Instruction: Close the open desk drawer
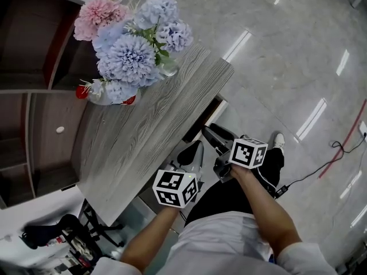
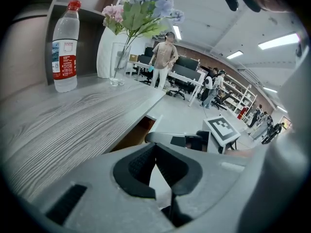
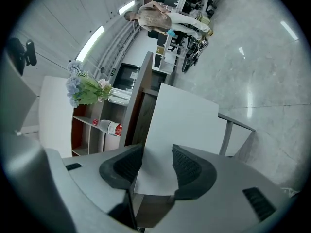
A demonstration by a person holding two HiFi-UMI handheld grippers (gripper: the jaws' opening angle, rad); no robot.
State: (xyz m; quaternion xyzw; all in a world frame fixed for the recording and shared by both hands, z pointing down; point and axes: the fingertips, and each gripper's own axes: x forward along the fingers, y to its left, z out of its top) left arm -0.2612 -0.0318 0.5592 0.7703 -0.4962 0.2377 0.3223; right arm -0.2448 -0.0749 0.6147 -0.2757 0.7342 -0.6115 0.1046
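Right gripper view is showing the right gripper [image 3: 156,153] gaping wide, its jaws framing the white front of the open drawer [image 3: 184,115] at frame centre; the left gripper [image 2: 155,147] is hanging pinched together, empty.

Flowers [image 1: 132,56] in glass vase [image 2: 118,64] — water bottle [image 2: 64,47] near.

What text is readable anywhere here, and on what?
None is legible.
Bottle, red label: print too small and blurred to read.
Left cube and right cube: black-and-white square patterns only, no letters or digits.
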